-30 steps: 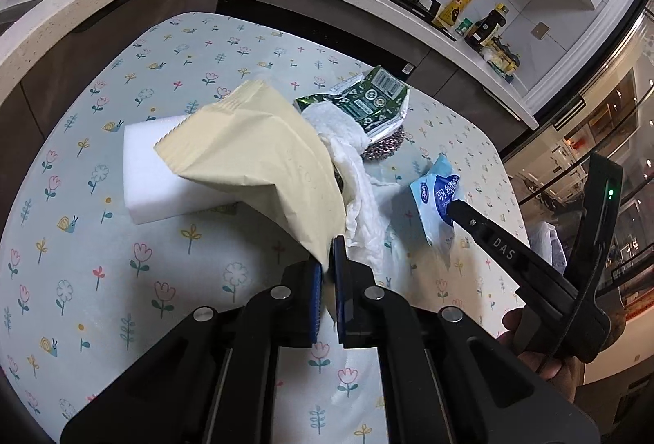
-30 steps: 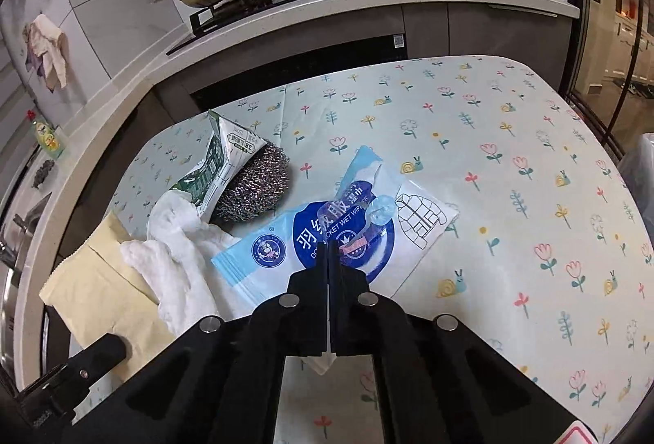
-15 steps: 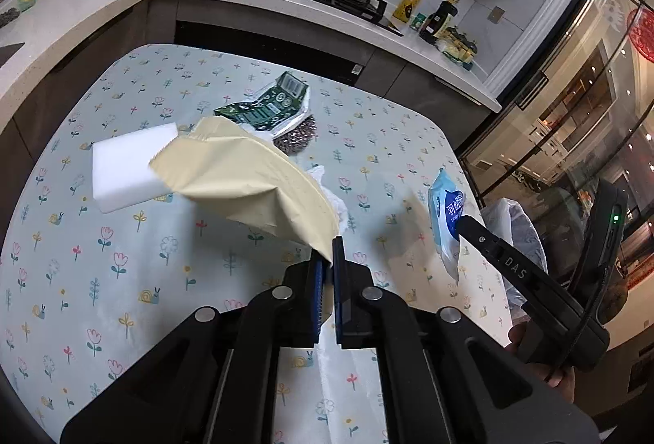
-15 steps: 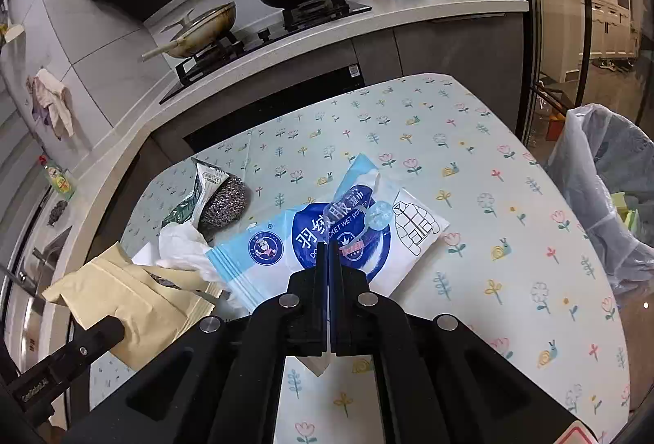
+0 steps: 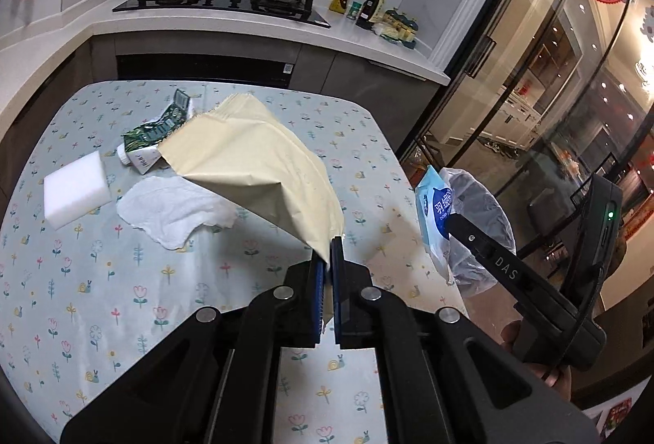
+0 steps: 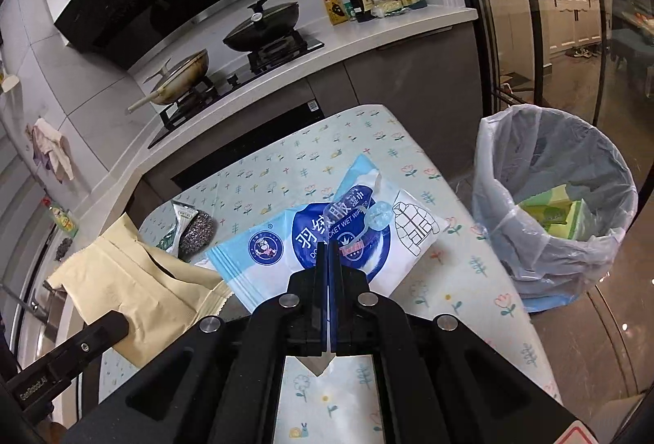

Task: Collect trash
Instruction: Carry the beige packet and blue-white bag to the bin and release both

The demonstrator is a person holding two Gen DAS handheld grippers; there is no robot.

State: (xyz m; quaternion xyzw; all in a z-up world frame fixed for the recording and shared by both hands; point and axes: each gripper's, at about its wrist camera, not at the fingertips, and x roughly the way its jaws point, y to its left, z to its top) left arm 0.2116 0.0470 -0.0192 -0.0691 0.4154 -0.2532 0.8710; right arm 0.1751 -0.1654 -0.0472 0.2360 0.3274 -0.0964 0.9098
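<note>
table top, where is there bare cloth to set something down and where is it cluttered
Bare floral tablecloth lies on the near side of the white foam block and crumpled white paper towel, and along the right edge beside the bag-lined trash bin. It is crowded at the far left, around the green foil wrapper and steel wool scrubber.
</note>
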